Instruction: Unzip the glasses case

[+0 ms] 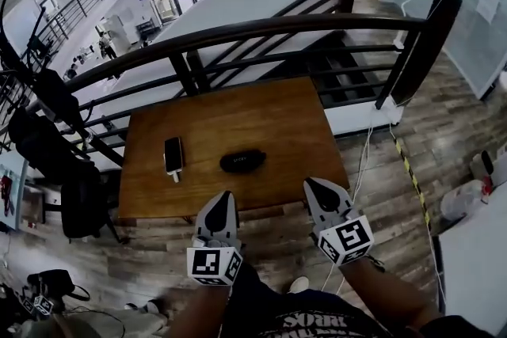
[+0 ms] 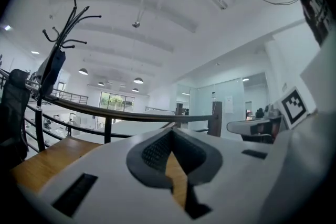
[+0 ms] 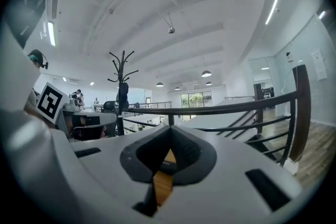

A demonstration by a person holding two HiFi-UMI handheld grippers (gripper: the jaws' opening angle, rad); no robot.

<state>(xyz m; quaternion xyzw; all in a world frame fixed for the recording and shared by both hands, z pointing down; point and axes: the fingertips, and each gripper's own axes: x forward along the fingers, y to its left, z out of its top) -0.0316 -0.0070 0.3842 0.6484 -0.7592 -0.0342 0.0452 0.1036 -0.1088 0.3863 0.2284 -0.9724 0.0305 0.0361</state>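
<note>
While left tongs [image 1: 224, 196] and right tongs [image 1: 314, 185] hang closed, empty | glasses case [image 1: 242, 161] on table [image 1: 238, 111]; phone [image 1: 173, 155] near; railing [image 1: 277, 26] behind

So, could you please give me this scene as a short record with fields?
table: wooden, beside a railing
case: black, lying on the table, nothing touching it
phone: on the table, left of the case, apart from it
left hand-held gripper: jaws together, empty, short of the case
right hand-held gripper: jaws together, empty, short of the case
zip: too small to tell
</note>
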